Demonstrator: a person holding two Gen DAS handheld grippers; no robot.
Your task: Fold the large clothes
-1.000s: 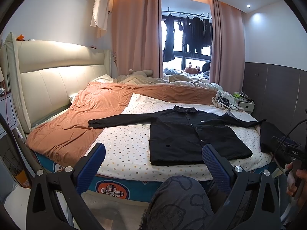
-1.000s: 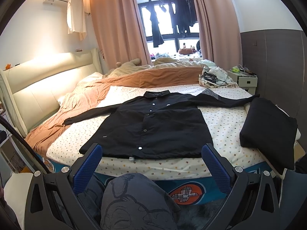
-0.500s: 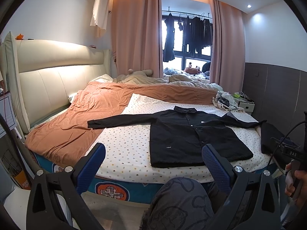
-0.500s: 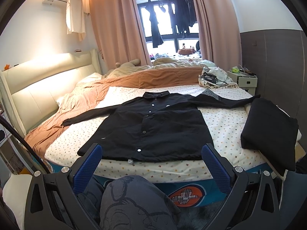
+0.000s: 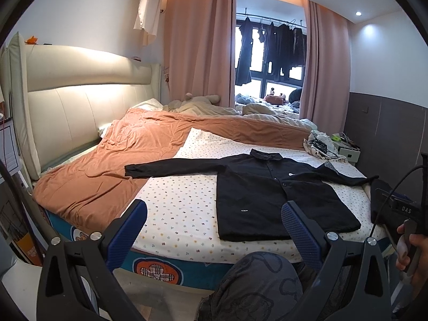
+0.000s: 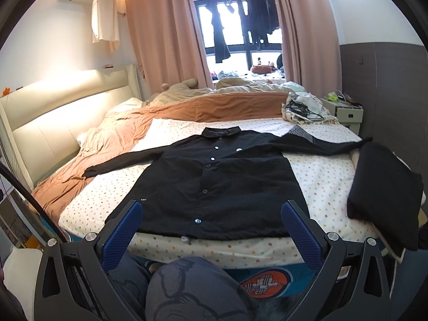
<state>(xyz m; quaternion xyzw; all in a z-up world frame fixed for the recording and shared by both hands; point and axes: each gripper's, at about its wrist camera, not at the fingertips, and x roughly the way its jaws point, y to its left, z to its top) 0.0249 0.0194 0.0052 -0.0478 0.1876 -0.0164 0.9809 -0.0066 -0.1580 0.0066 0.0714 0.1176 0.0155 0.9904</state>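
Reading "DAS", right claw (image 5: 401,208) beside black shirt (image 5: 278,195).

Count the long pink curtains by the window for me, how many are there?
2. One long pink fabric curtain hangs left of the window; the other hangs right of it. None seems hidden.

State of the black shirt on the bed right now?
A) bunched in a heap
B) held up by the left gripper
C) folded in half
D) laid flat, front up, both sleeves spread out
D. The black shirt lies flat on the dotted sheet with its button row facing up and a sleeve stretched to each side; both grippers are open and clear of it.
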